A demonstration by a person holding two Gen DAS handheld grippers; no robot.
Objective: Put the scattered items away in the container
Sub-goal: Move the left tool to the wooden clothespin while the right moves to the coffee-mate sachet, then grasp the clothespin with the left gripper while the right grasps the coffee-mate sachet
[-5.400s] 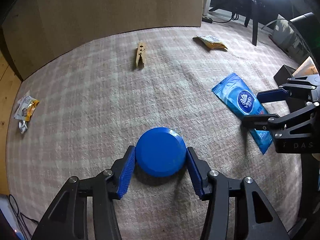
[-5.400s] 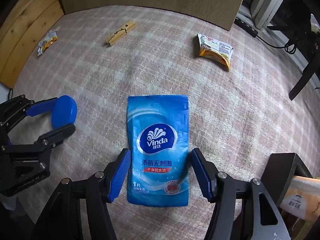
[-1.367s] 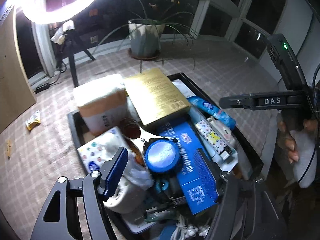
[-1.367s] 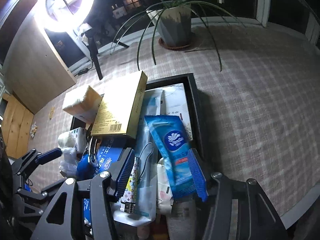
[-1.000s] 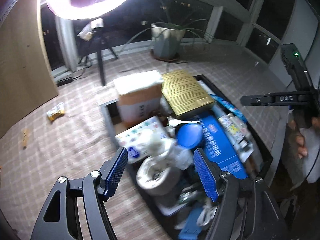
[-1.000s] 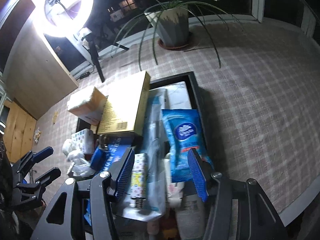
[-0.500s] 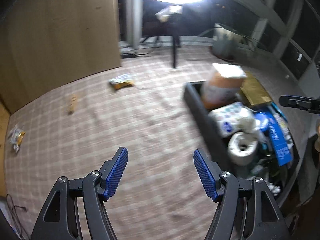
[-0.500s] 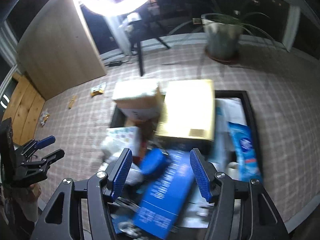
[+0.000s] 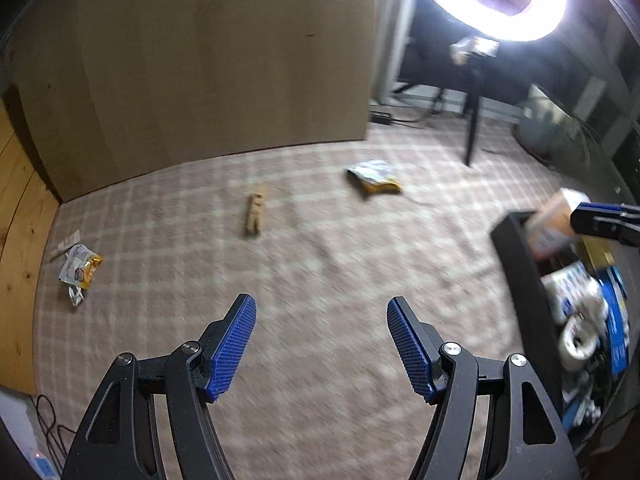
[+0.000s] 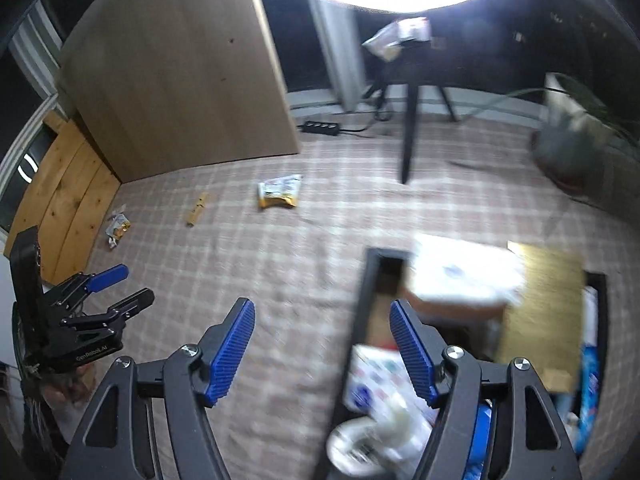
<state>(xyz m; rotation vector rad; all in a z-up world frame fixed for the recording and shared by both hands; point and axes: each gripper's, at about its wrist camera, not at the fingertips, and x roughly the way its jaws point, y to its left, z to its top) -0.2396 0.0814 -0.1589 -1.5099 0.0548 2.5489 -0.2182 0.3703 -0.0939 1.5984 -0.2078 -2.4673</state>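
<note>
My left gripper (image 9: 322, 346) is open and empty above the checked carpet. It also shows at the left of the right wrist view (image 10: 120, 290). My right gripper (image 10: 322, 346) is open and empty over the left rim of the black container (image 10: 366, 280). That full container also shows in the left wrist view (image 9: 516, 248). On the carpet lie a wooden clothespin (image 9: 255, 216) (image 10: 197, 203), a yellow snack packet (image 9: 374, 176) (image 10: 279, 191) and a small crumpled wrapper (image 9: 79, 270) (image 10: 117, 229).
A tall wooden board (image 9: 208, 60) stands behind the carpet. A ring light on a tripod (image 10: 410, 136) stands at the back, with a power strip (image 10: 322, 127) beside it. A potted plant (image 10: 576, 148) is at the right. Wooden flooring (image 9: 16, 240) borders the carpet on the left.
Both grippers let go of the blue lid and the blue wipes pack inside the container. Both have since swung left, away from the container toward the carpet with the scattered items.
</note>
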